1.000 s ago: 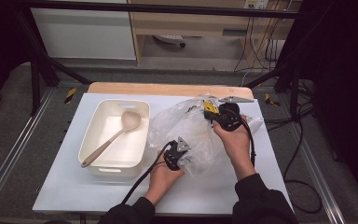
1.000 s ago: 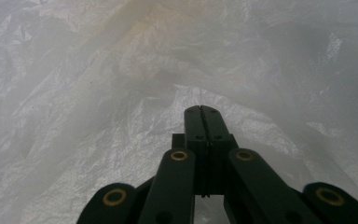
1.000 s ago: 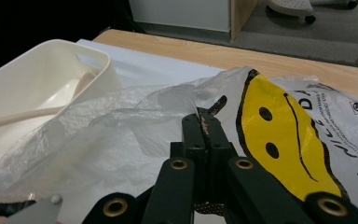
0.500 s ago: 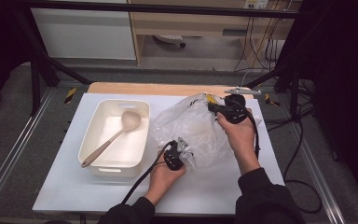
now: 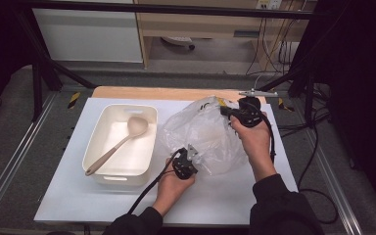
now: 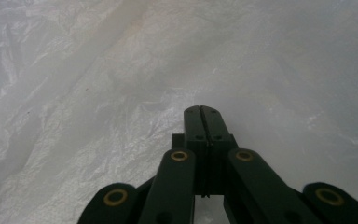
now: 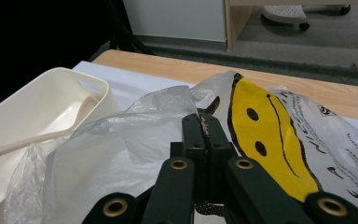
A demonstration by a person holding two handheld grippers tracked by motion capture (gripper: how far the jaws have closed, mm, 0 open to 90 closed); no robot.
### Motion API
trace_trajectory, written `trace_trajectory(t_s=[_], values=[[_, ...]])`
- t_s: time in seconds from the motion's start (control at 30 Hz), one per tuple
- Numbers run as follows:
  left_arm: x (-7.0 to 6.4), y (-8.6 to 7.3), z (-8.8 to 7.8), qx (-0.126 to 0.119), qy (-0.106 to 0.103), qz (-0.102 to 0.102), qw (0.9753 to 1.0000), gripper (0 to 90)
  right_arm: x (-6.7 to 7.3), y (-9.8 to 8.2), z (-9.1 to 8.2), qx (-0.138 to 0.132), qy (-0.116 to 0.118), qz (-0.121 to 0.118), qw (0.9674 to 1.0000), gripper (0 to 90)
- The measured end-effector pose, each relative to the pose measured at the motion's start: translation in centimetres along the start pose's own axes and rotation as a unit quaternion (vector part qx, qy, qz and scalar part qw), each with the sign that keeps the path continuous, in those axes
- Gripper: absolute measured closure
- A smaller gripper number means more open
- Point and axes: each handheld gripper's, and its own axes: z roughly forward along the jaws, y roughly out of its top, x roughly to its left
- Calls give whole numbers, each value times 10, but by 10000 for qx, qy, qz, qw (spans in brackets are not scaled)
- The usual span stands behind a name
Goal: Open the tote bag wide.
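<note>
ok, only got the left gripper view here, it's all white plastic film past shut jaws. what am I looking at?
Observer: A clear plastic bag on the table; the left gripper is shut on its near edge.
Operator: right one?
Observer: The right gripper is shut on the bag's far edge, beside a yellow smiley print.
Operator: anything else on the table?
Observer: A white tub left of the bag, with a wooden spoon lying in it.
</note>
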Motion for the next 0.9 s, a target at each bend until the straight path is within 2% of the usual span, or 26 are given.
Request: trace_trajectory(t_s=[0.13, 0.3, 0.5, 0.63, 0.9], values=[[1, 1, -5, -50, 2, -33, 10000, 900, 2, -5, 3, 77, 36, -32, 10000, 900], [1, 10, -17, -317, -34, -91, 9995, 900, 0, -12, 6, 142, 25, -6, 9999, 900], [-6, 24, -39, -621, -130, -14, 9980, 900, 0, -19, 11, 216, 18, 16, 9998, 900], [-7, 31, -58, -812, -197, -83, 9965, 900, 2, -22, 14, 245, 42, 11, 9997, 900], [-3, 46, -90, -950, -352, -87, 9948, 900, 7, -26, 19, 289, 90, -33, 9995, 900]])
